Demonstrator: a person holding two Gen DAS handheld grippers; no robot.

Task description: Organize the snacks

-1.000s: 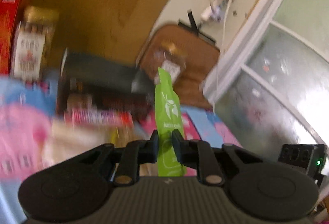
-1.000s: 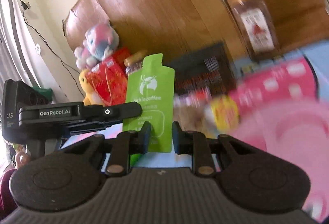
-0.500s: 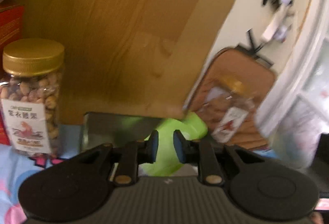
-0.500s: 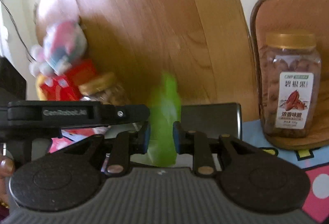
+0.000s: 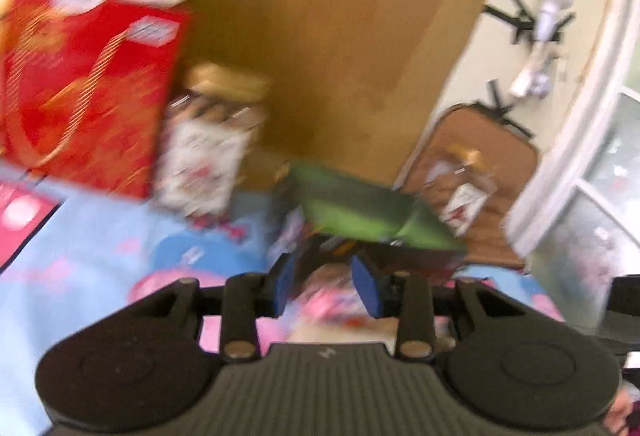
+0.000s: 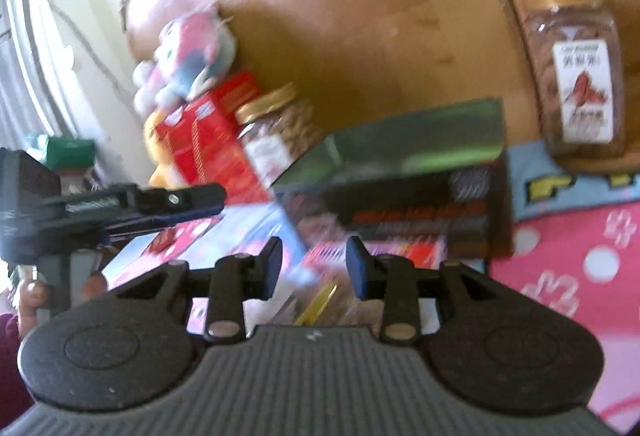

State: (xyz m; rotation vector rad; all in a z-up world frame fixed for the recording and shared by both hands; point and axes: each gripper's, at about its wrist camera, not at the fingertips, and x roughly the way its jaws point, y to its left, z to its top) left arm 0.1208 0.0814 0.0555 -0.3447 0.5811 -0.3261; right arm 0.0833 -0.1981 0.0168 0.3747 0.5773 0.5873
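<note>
On top of the dark box (image 5: 404, 260) at the foot of the wooden board (image 5: 344, 35), the green pouch (image 5: 360, 211) lies flat, its colour smeared by blur in both wrist views; in the right wrist view it shows as a green sheet (image 6: 416, 139) across the box's upper face. Both grippers are clear of it. The left gripper (image 5: 326, 286) has just been opening and its jaws stand apart with nothing between them; the right gripper (image 6: 314, 266) has likewise just been opening and is empty.

The pouch looks like a thin, flexible foil packet (a coffee sachet, probably, though no print is legible now), so I judge it light, limp and a little slick; it would sag if pinched at a corner. The firmer sealed edge seems the best place to take hold, with the pads closing across the flat faces.

It is bright green and roughly rectangular. Beside the box stand a gold-lidded nut jar (image 5: 208, 143) and a red carton (image 5: 84, 91), with a second jar (image 6: 572, 71) to the right.
</note>
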